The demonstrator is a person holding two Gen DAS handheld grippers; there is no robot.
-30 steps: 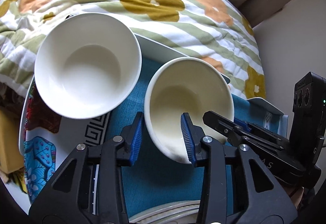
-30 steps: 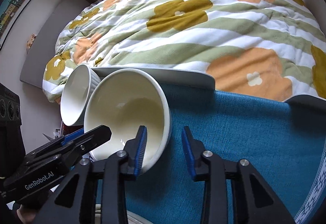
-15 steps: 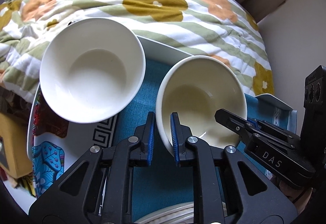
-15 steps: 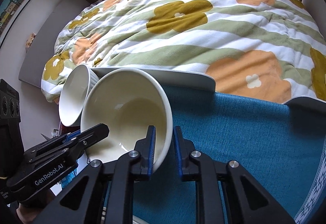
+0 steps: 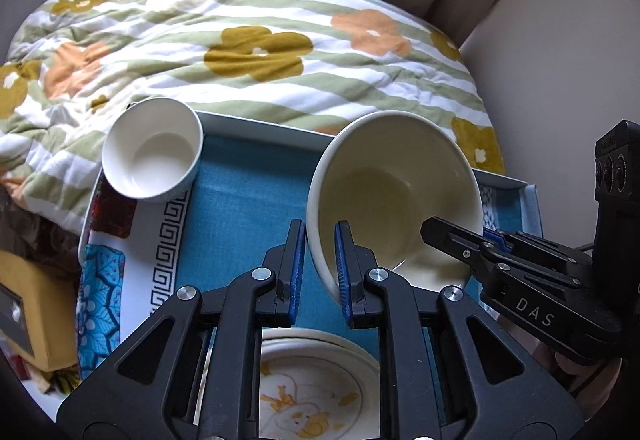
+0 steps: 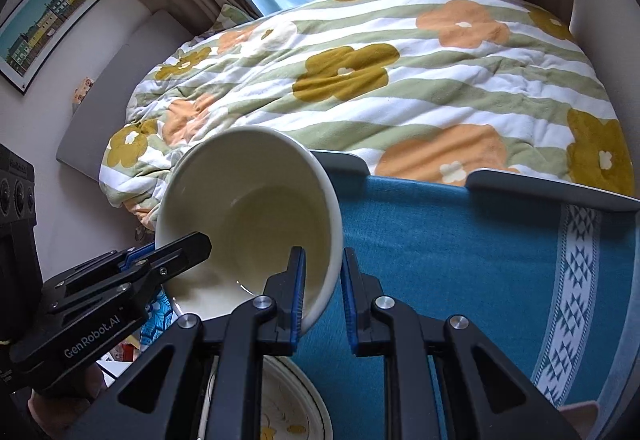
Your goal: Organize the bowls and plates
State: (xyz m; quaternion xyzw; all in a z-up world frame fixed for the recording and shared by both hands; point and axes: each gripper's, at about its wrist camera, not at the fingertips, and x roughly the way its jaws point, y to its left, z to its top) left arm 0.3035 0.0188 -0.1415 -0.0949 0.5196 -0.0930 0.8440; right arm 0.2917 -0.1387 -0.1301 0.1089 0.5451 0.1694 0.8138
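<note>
A large cream bowl (image 5: 394, 192) is held in the air above the blue cloth, gripped from both sides. My left gripper (image 5: 318, 272) is shut on its left rim; my right gripper (image 6: 323, 294) is shut on its right rim, and the bowl (image 6: 256, 208) fills the left of the right wrist view. A smaller white bowl (image 5: 152, 148) sits at the tray's far left corner. A stack of flower-painted plates (image 5: 316, 388) lies directly below both grippers, also showing in the right wrist view (image 6: 288, 412).
A tray (image 5: 264, 124) lined with blue cloth (image 6: 460, 260) rests against a bed with a flowered quilt (image 5: 260, 40). A patterned plate (image 5: 132, 260) lies at the tray's left. A wall is at the right.
Both grippers closed on the cream bowl's rim and lifted it up and toward me; the small white bowl now looks farther away, and the plate stack has come into view below.
</note>
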